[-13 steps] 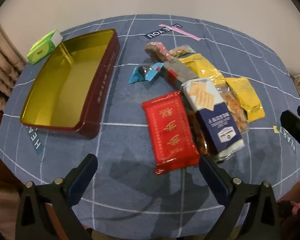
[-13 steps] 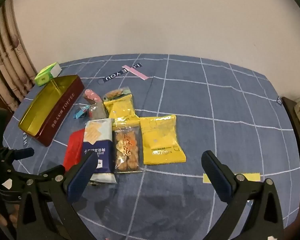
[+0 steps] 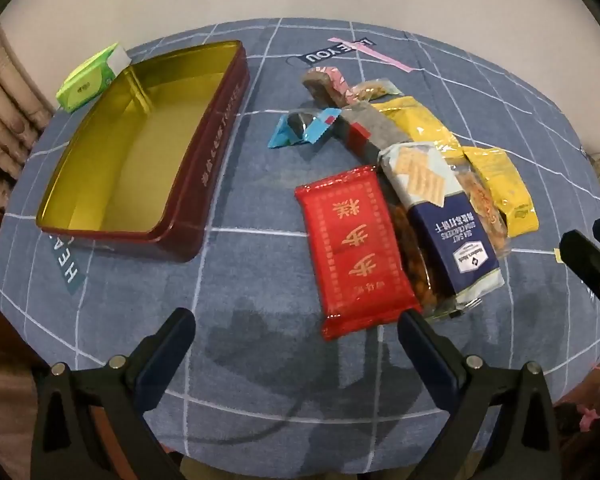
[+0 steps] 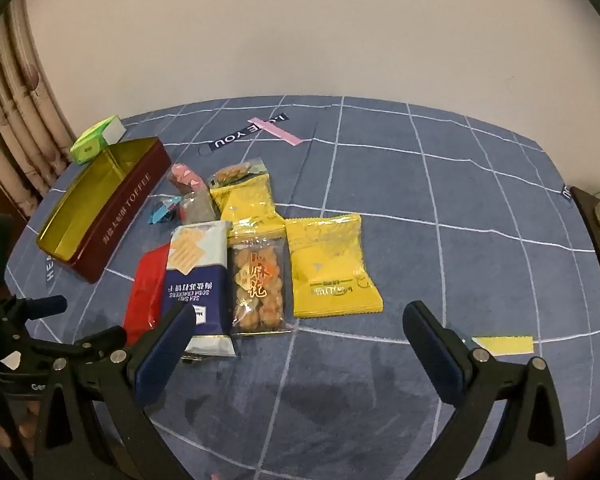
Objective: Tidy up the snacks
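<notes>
A dark red toffee tin [image 3: 204, 168] [image 4: 116, 216] with a gold inside lies open and empty at the left. To its right is a pile of snack packets: a red packet [image 3: 354, 250] [image 4: 146, 292], a blue-and-white cracker pack [image 3: 446, 224] [image 4: 198, 276], a clear bag of fried snacks [image 4: 258, 284], two yellow packets [image 4: 328, 268] [image 4: 248, 204], a small blue wrapper [image 3: 300, 128] and a pink one [image 3: 328, 82]. My left gripper [image 3: 296, 332] hangs open just short of the red packet. My right gripper [image 4: 300, 322] is open above the cloth near the clear bag and yellow packet. Neither holds anything.
A blue checked cloth [image 3: 260, 292] covers the table. A green tissue pack [image 3: 88, 80] [image 4: 96, 140] lies behind the tin near a curtain [image 4: 12, 128]. A pale wall stands behind. Yellow tape [image 4: 504, 344] marks the cloth at right. The other gripper's finger [image 3: 588, 256] shows at the right edge.
The left wrist view has shifted slightly, the snack pile sitting a little higher and larger. The right wrist view is almost unchanged. Both jaws stay wide.
</notes>
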The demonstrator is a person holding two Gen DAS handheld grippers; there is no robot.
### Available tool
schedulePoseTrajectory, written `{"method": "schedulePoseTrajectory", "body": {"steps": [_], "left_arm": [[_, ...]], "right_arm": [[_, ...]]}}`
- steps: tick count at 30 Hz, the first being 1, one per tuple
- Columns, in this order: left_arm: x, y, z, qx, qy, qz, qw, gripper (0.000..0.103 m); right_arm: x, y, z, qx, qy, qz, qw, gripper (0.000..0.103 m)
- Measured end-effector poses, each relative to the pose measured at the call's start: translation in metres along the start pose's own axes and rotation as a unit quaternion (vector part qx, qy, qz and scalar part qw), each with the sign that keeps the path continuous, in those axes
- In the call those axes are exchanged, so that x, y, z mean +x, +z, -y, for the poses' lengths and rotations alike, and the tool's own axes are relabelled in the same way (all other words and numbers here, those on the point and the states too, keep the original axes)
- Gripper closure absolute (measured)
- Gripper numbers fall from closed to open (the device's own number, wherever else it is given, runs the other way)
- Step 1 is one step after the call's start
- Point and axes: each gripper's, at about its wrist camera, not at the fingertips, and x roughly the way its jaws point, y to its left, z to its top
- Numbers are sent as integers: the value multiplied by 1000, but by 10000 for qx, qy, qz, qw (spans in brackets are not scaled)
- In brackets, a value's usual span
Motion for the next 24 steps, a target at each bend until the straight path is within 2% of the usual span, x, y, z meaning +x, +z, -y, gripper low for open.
{"method": "schedulePoseTrajectory", "body": {"steps": [4, 6, 24], "left_arm": [[-3, 2, 4, 56, -78, 27, 10000, 0], [-3, 1, 4, 11, -229, -11, 9997, 0], [-2, -9, -4, -223, 4, -219, 9995, 0]], "right_arm": [[1, 0, -3, -24, 29, -8, 10000, 0], [0, 0, -4, -38, 21, 6, 10000, 0], [-4, 2, -10, -87, 40, 83, 9999, 0]]}}
